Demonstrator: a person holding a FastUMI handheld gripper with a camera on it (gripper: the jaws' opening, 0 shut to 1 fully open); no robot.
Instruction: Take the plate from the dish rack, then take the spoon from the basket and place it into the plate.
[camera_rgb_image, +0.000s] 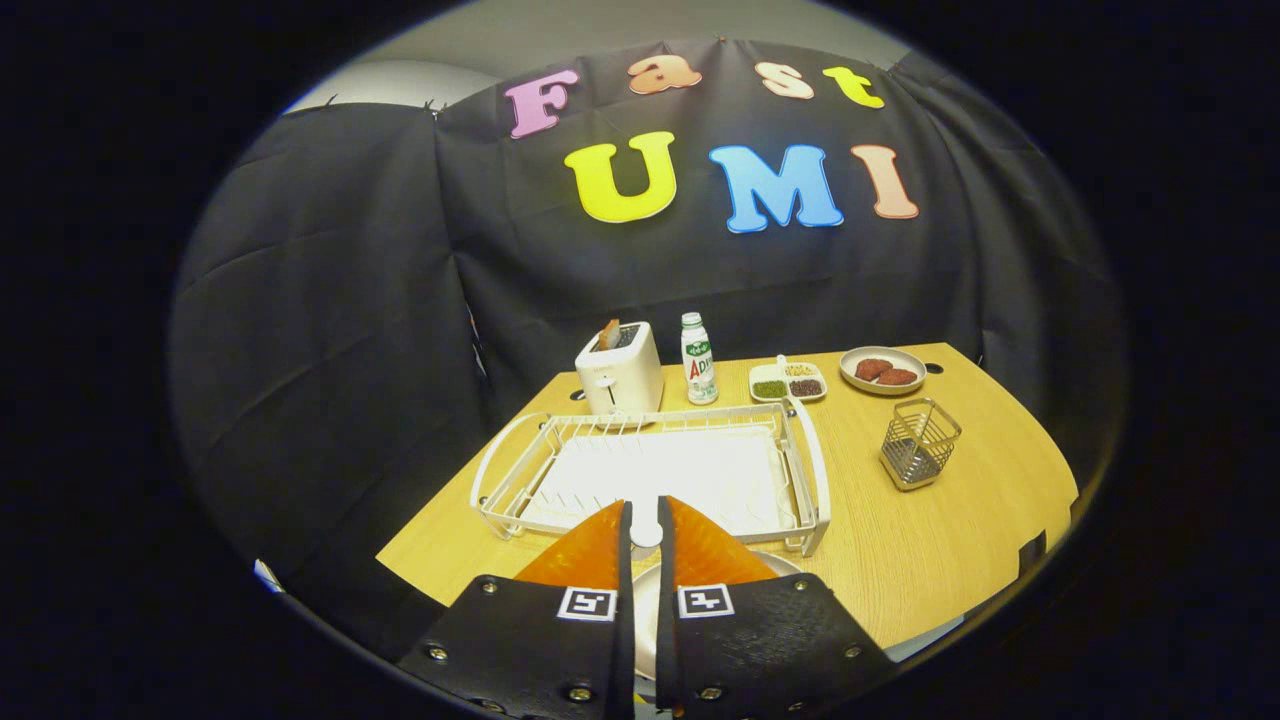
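My gripper (644, 520) hangs over the near part of the table, its orange fingers (590, 555) closed to a narrow slit. A small white piece, which looks like the spoon (646, 535), is pinched between the tips; the rest of it is hidden. Right under the fingers lies the white plate (648, 610) on the table, just in front of the dish rack, mostly covered by the fingers. The white wire dish rack (812, 470) stands just beyond the fingertips with no dishes in it. To the right of the rack stands the metal wire basket (920, 443), with nothing visible inside.
Along the back of the wooden table (900, 560) stand a white toaster (620, 375) with bread, a small bottle (698, 358), a divided dish of grains (788, 383) and a plate with two brown patties (883, 371). Bare tabletop lies between rack and basket.
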